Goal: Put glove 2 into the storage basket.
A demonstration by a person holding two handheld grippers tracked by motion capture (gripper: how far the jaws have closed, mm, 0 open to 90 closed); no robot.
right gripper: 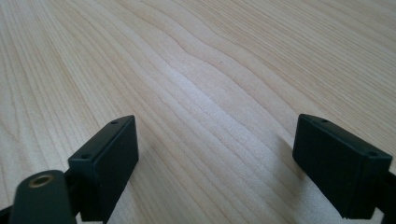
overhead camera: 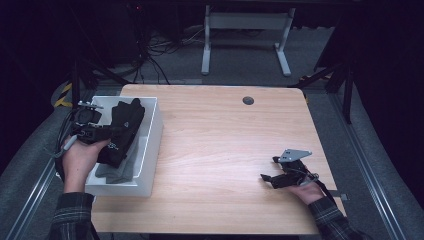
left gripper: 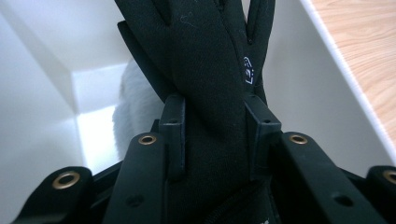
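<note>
while the right claw (right gripper: 217, 172) gapes empty, the left claw (left gripper: 217, 135) clamps the black glove (left gripper: 205, 70) over the white bin (overhead camera: 150, 145).

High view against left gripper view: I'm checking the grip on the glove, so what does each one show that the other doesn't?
High view alone: the right gripper, jaws open, over bare table, and grey cloth under the black glove. Left gripper view alone: both jaws pressed on the glove's sides, its small white logo, and something white and fluffy behind it. Both: the glove, the white bin and the left gripper.

Light wood table (overhead camera: 225, 150), grey carpet floor (overhead camera: 240, 65), white desk frame (overhead camera: 245, 30) behind, dark surroundings, tangled cables (overhead camera: 160, 47).
</note>
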